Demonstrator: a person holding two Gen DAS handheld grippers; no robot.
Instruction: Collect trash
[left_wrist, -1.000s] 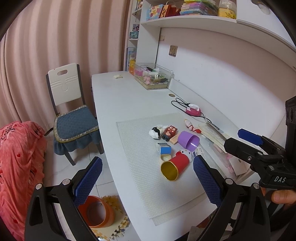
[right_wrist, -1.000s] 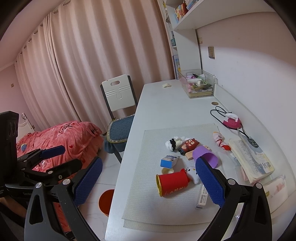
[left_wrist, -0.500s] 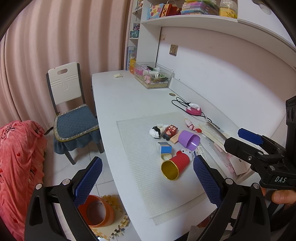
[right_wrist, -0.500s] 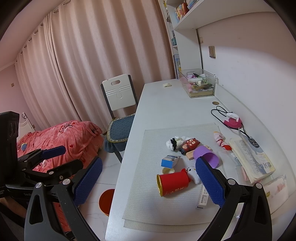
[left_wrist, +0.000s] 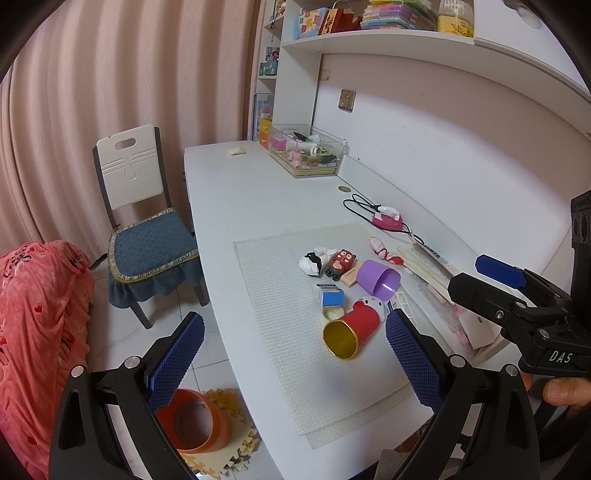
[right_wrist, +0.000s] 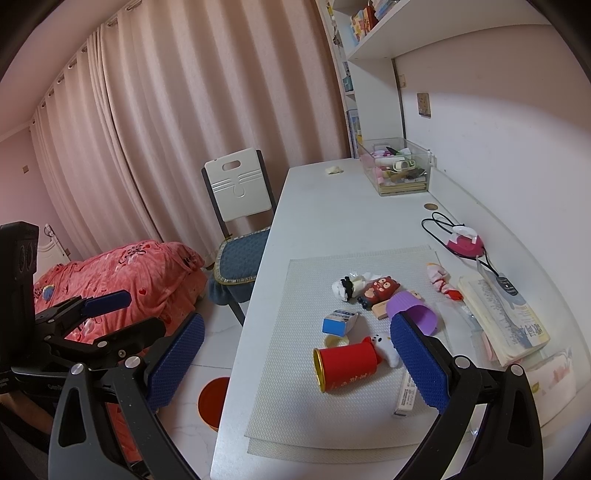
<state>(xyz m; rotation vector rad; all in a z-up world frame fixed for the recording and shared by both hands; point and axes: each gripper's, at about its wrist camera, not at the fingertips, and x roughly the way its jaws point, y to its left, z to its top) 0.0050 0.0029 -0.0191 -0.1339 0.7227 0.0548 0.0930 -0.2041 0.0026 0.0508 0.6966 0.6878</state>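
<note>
Left claw (left_wrist: 295, 350) wide apart, above desk edge (left_wrist: 236, 354), red can (left_wrist: 349, 328) near

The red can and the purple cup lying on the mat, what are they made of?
The red can looks like metal: its inside shines gold and the rim is a thin rolled edge. The purple cup looks like plastic, smooth and matte in one even colour, with fine ribs outside in the right wrist view.

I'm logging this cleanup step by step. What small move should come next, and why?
Probably lower the right claw toward the red cup lying on its side on the mat. Both claws, the left claw too, hover open and empty, and that cup lies nearest.
</note>
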